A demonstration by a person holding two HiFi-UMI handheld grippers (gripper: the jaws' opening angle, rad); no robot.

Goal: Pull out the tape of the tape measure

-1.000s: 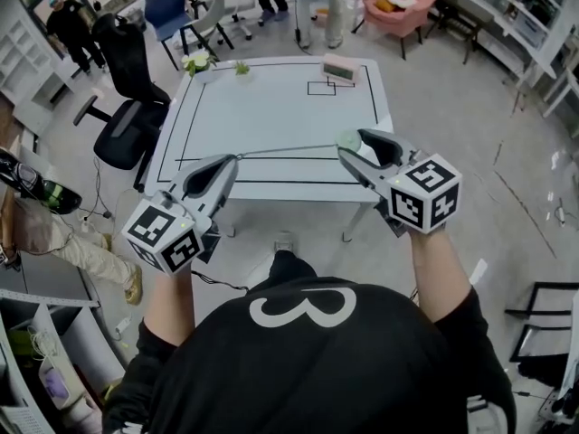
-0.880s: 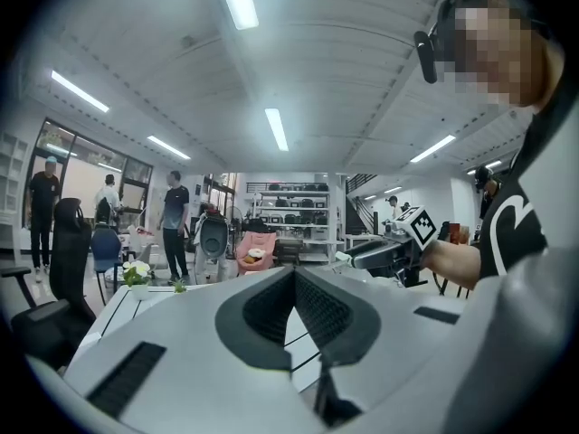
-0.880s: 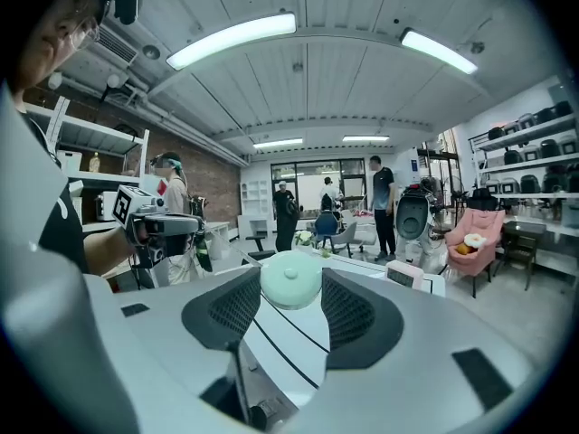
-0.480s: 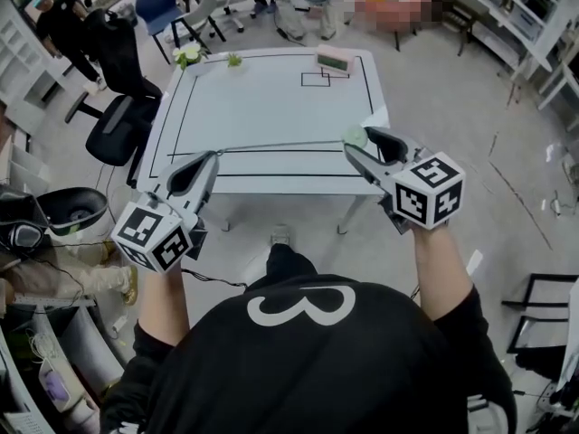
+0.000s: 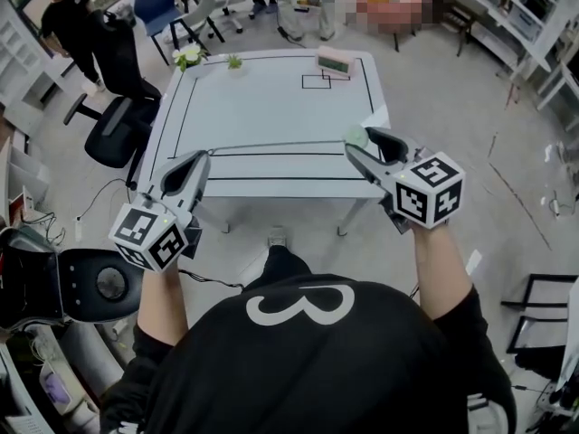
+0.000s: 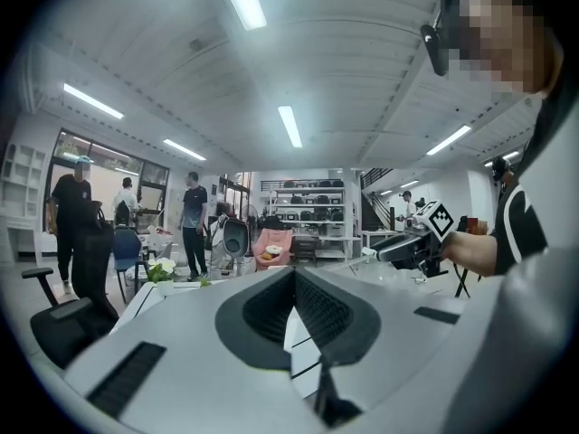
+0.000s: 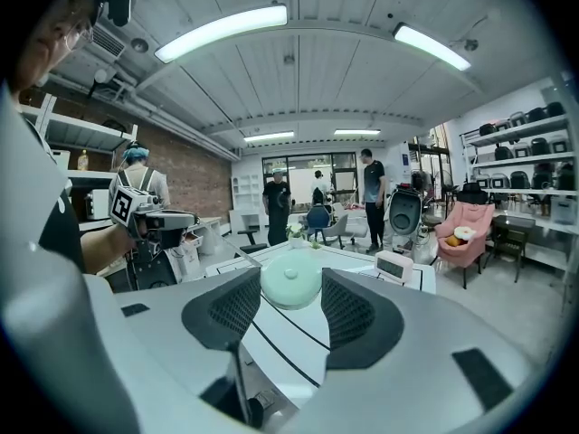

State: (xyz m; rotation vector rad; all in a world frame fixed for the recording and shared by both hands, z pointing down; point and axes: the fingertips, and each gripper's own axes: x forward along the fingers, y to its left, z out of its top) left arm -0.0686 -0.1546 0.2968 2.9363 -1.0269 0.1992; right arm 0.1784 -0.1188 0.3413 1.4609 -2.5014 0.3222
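Round pale-green tape measure (image 5: 355, 137) above table (image 5: 271, 98) near edge; thin tape (image 5: 276, 146) pulled out level leftward

Head view looks steeply down on the surface (image 5: 271, 107) from above its near edge; both gripper views skim low across it.

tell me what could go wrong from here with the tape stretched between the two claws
1. The left claw is shut on just the thin end of the tape. If it slips, the tape would likely snap back toward the case.
2. The right claw grips the round case by its curved sides, so a harder pull might twist it or pop it out.
3. The tape spans unsupported between the claws and may buckle.
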